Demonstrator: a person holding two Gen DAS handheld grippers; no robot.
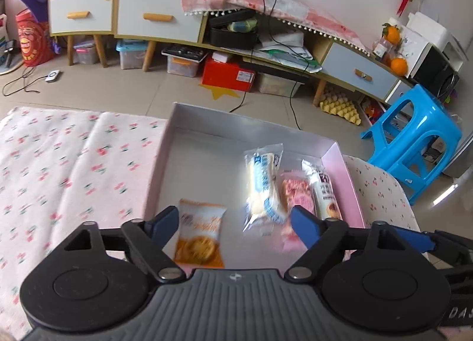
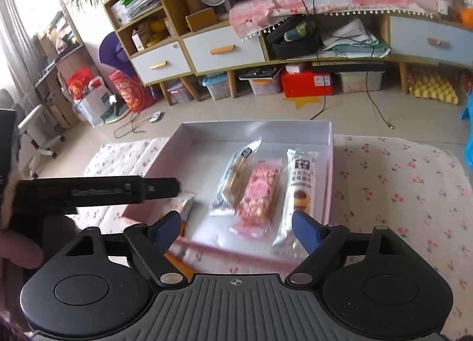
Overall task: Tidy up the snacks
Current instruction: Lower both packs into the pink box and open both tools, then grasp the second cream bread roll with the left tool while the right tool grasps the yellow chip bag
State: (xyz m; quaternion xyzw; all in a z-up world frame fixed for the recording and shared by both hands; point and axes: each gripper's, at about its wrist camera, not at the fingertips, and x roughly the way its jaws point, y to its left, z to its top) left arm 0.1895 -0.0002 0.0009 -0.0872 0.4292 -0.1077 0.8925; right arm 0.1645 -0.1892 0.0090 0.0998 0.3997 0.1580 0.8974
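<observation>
Both claws hang over the near edge of a shallow pink box (image 1: 340,160) that sits on the counter, on a cherry-print cloth (image 1: 74,157).

The left claw (image 1: 235,219) is spread wide, gripping nothing. Just ahead of its left finger (image 1: 165,218) lies an orange snack packet (image 1: 199,237), flat on the box floor. Ahead and a little right of centre lies a white-and-blue packet (image 1: 264,184), and beside that, close to the right finger (image 1: 306,224), a pink packet (image 1: 297,196) and a long white packet (image 1: 323,190) against the box's right wall.

The right claw (image 2: 236,227) is released too, its blue pads well apart. Between its fingers and just beyond sit the white-and-blue packet (image 2: 236,175), the pink packet (image 2: 260,196) and the long white packet (image 2: 300,190), side by side, touching or nearly so. The orange packet (image 2: 181,206) peeks out by its left finger, partly hidden by the left claw's black arm (image 2: 97,191), which crosses from the left.
</observation>
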